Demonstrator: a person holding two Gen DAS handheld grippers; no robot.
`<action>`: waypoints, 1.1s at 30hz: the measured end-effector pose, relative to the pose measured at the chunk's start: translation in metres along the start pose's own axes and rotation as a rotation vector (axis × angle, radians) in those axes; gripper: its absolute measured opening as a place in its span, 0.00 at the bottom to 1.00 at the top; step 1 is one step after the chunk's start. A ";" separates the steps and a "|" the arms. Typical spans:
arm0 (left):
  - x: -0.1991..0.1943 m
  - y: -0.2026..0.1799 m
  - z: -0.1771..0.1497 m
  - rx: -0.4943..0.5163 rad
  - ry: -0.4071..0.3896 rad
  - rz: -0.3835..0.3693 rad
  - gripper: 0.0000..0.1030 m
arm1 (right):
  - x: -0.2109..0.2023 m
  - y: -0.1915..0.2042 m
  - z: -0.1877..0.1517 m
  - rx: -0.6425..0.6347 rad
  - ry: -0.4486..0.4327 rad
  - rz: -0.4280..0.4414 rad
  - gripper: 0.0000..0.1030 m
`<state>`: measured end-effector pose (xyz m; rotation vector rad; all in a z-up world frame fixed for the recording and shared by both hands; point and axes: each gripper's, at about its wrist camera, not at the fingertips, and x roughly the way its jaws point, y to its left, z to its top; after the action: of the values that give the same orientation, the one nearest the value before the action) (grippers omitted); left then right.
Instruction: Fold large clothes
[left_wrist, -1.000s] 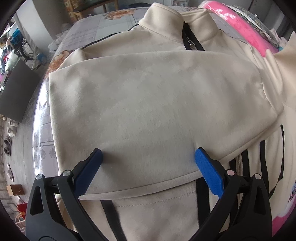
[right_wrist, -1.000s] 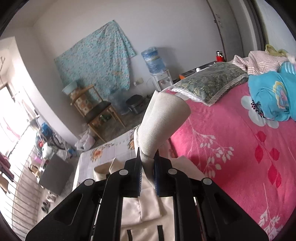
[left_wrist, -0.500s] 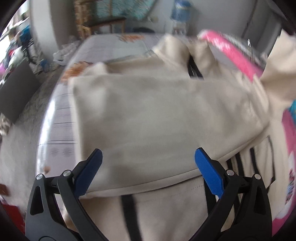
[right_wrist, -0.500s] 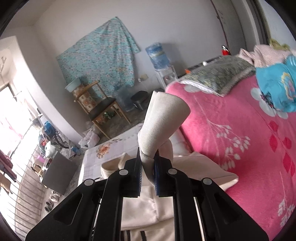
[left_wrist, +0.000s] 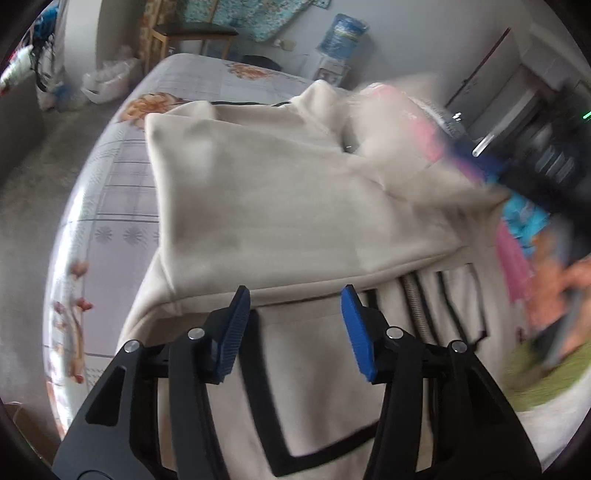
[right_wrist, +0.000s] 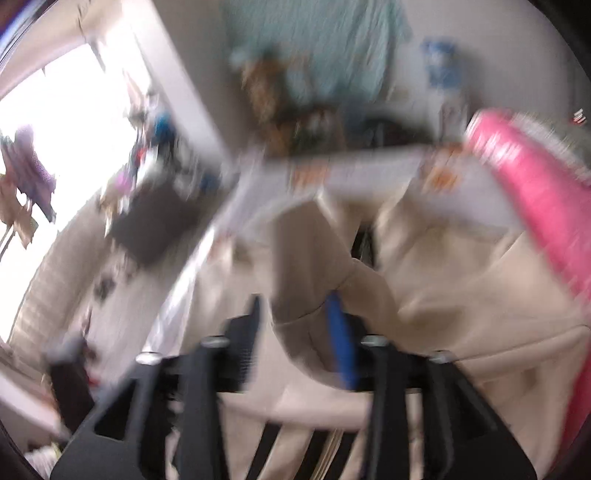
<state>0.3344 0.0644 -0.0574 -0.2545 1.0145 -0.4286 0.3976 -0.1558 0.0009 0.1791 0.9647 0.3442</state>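
Observation:
A cream jacket (left_wrist: 280, 206) with black stripes lies spread on a floral-covered surface (left_wrist: 122, 192), one sleeve folded across its chest. My left gripper (left_wrist: 295, 295) hovers over the lower front, just short of that sleeve's edge. Its jaws are closing and stand half apart, with cloth below them but nothing pinched. The right wrist view is heavily blurred. There my right gripper (right_wrist: 295, 325) is low over the jacket (right_wrist: 461, 295), jaws opening. The other sleeve (right_wrist: 306, 266) lies loosely between its fingers (right_wrist: 338, 328), no longer pinched.
A pink blanket (right_wrist: 535, 192) borders the jacket on the right. A wooden chair (left_wrist: 192, 33) and a water dispenser (left_wrist: 341, 29) stand by the far wall. A person's hand (left_wrist: 569, 291) shows as a blur at the right edge.
My right gripper swung down from high above the bed to the jacket, carrying the sleeve, and its jaws parted. My left gripper drew back from the folded sleeve and its jaws narrowed.

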 end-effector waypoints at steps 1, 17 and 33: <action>-0.004 -0.001 0.002 0.003 -0.005 -0.027 0.47 | 0.005 -0.005 -0.007 0.005 0.032 0.008 0.44; 0.084 -0.017 0.080 -0.151 0.091 0.028 0.42 | -0.116 -0.142 -0.088 0.193 -0.158 -0.237 0.54; -0.008 -0.044 0.103 -0.013 -0.172 0.242 0.06 | -0.118 -0.196 -0.111 0.245 -0.161 -0.304 0.54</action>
<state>0.4090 0.0297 0.0186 -0.1741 0.8672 -0.1773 0.2846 -0.3814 -0.0286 0.2751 0.8570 -0.0689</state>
